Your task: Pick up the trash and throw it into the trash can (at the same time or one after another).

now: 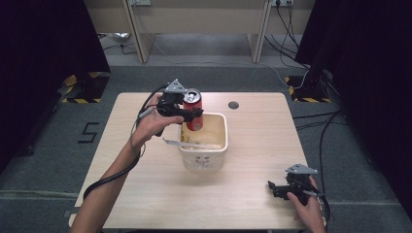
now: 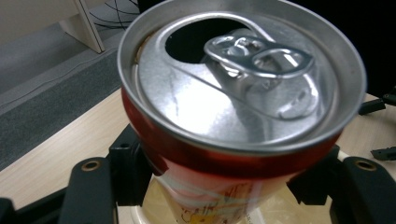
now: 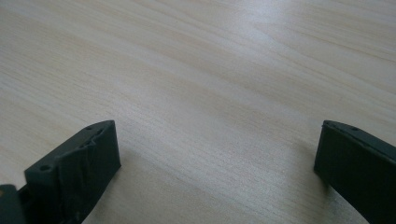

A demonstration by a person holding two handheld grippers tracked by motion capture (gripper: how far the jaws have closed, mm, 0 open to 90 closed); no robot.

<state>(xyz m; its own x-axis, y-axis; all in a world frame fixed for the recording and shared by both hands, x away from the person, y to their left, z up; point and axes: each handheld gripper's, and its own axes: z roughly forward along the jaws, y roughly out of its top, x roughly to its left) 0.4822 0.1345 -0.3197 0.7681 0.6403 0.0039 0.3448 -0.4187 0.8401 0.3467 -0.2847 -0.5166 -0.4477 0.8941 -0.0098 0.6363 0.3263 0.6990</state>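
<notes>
A red drink can (image 1: 194,110) with an opened silver top hangs upright over the far left part of a cream plastic tub (image 1: 221,145) in the middle of the table. My left gripper (image 1: 191,115) is shut on the can's sides. In the left gripper view the can (image 2: 233,107) fills the space between the two black jaws, and the tub's inside shows below it. My right gripper (image 1: 272,187) rests low over the table near the front right corner, open, with bare wood between its fingers (image 3: 79,168).
The light wooden table (image 1: 145,184) has a small round hole (image 1: 233,105) near its far edge. A white strip pokes out of the tub's left side (image 1: 171,142). Desk legs and cables stand on the grey floor beyond the table.
</notes>
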